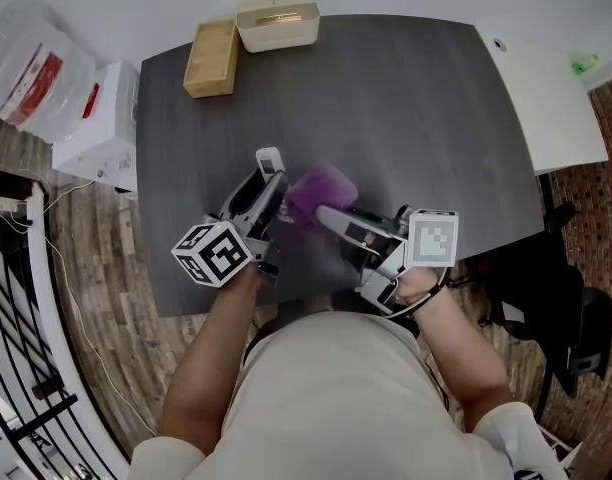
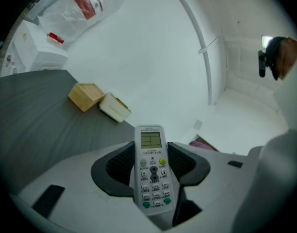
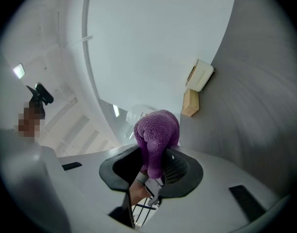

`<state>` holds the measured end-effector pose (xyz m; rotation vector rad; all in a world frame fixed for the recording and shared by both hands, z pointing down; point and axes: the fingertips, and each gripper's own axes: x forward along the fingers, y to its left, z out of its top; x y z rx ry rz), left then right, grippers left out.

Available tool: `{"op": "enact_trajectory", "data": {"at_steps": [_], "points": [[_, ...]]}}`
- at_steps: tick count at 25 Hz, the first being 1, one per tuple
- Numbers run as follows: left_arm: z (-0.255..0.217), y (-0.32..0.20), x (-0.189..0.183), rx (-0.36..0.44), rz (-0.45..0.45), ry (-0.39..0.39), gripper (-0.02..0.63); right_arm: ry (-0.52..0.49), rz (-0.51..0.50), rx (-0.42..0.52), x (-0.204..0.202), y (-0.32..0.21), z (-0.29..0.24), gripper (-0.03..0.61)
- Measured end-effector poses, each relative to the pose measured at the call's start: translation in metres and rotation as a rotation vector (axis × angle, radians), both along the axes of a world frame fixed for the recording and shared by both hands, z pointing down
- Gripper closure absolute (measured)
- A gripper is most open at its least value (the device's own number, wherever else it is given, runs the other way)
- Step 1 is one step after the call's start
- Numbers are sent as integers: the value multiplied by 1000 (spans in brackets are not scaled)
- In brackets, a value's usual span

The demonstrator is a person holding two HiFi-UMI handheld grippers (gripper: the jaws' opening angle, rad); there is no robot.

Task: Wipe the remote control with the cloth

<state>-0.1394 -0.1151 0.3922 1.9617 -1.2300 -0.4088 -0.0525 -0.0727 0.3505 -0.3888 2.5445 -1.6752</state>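
1. The left tool (image 2: 152, 163) squeezes the remote control (image 2: 151, 144) around its button end, with its jaws partly apart.
2. The remote control lies long-ways along the tool. Its screen end points away from the person, above the grey surface (image 1: 416, 118).
3. The right tool (image 3: 151, 168) pinches the purple cloth (image 3: 157, 130), just beside the remote control.

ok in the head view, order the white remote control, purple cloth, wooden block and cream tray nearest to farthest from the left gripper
1. white remote control, in the left gripper's jaws.
2. purple cloth, just right, in the right gripper.
3. wooden block and cream tray, far table edge: too close to call.
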Motion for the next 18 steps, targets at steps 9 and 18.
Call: {"op": "enact_trajectory", "data": {"at_steps": [9,18], "points": [[109,34,6,-398,93,-184,405,354,132,77,76,-36,44,466],[185,53,8,-644,71,-318,403,449,141,8,102,-26,87,466]]}}
